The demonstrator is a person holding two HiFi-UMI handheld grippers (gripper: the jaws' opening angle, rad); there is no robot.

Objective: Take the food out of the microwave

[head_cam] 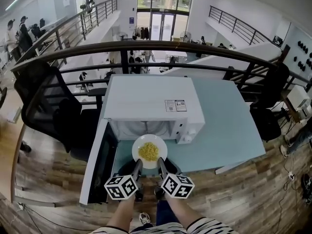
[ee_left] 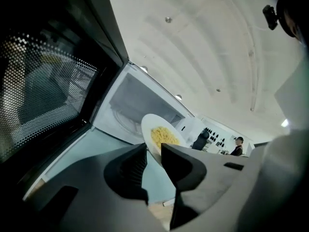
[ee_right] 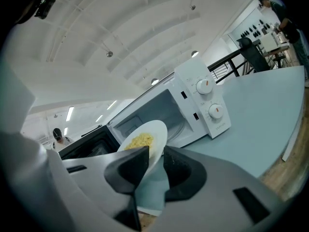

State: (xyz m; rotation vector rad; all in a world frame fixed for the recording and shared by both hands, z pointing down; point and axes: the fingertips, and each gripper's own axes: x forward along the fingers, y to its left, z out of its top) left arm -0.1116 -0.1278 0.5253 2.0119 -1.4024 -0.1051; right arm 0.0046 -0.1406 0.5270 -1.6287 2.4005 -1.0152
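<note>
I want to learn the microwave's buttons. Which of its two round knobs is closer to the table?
The lower knob on the microwave. It sits nearest the table; the upper knob is above it, toward the microwave's top.

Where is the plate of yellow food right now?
In the head view's middle, the plate is just in front of the open microwave, above the blue table, its near rim pinched by the left claw and right claw.

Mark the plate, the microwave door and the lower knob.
plate (head_cam: pixel 136 155), head view, bare white rim left of the food.
microwave door (head_cam: pixel 101 167), head view, dark inner window.
lower knob (ee_right: pixel 215 111), right gripper view, knob's face.
</note>
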